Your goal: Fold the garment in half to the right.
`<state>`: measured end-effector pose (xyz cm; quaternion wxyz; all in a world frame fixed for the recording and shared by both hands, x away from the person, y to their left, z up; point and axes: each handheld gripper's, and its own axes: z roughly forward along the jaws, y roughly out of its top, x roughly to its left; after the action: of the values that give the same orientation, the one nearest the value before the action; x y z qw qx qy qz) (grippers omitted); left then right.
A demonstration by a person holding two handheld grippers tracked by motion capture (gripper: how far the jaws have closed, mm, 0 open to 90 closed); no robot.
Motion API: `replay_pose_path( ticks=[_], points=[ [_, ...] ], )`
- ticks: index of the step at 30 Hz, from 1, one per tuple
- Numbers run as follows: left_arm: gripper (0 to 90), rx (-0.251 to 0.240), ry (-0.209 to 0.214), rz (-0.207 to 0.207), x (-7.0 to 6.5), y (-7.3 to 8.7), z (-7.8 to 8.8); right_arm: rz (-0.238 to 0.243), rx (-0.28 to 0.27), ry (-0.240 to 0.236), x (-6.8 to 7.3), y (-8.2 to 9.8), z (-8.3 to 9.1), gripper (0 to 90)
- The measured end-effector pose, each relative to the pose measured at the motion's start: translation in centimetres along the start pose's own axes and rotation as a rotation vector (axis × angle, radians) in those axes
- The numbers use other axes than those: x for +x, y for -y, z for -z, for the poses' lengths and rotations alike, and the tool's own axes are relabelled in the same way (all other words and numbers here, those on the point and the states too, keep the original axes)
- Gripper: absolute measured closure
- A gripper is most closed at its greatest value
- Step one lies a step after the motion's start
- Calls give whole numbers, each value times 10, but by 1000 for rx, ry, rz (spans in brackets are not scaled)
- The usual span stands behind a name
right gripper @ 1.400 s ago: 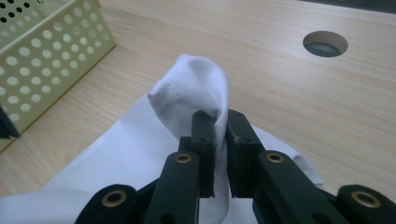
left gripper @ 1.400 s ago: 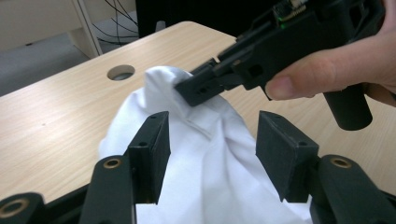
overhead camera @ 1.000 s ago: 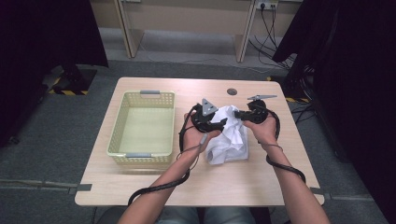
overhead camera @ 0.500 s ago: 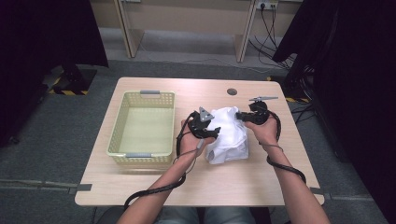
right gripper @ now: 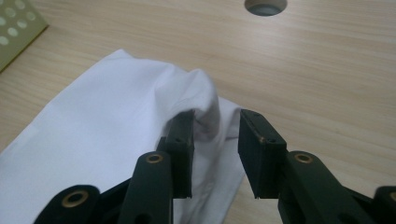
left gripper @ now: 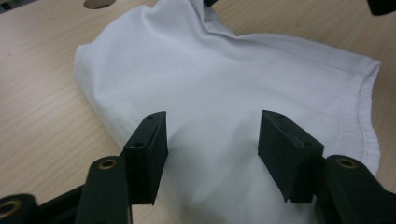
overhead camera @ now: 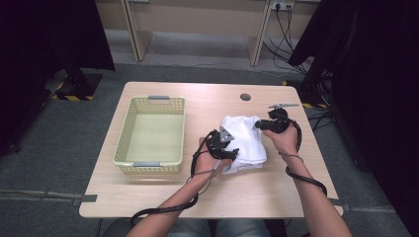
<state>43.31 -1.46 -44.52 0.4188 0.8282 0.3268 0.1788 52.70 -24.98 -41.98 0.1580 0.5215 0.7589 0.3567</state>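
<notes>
White cloth [overhead camera: 243, 139] lies folded on table [overhead camera: 163, 195], right of middle, beside yellow basket [overhead camera: 150, 170]. Right gripper [right gripper: 215, 140] jaws just opened, letting go of pinched fold; cloth has dropped flat. Left gripper [left gripper: 212, 154] came down, jaws apart over near edge, not squeezing. Fold looks done; basket likely next.

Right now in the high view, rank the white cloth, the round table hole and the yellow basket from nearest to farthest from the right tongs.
1. White cloth, right beside the right tongs.
2. Round table hole, beyond them near the far edge.
3. Yellow basket, across the table to the left.
</notes>
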Motion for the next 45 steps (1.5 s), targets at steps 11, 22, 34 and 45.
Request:
replay_pose_path(
  ticks=[11, 22, 34, 45],
  points=[
    [414, 3, -15, -13, -8, 4, -11, 2, -97, 55, -2, -8, 25, 607],
    [415, 6, -16, -24, -11, 6, -15, 88, 28, 32, 10, 7, -9, 553],
    [415, -2, -15, -25, -15, 9, -15, 79, 68, 63, 1, 19, -24, 546],
    [416, -7, -14, -32, -17, 12, -19, 102, 81, 79, 1, 25, -32, 546]
  ],
)
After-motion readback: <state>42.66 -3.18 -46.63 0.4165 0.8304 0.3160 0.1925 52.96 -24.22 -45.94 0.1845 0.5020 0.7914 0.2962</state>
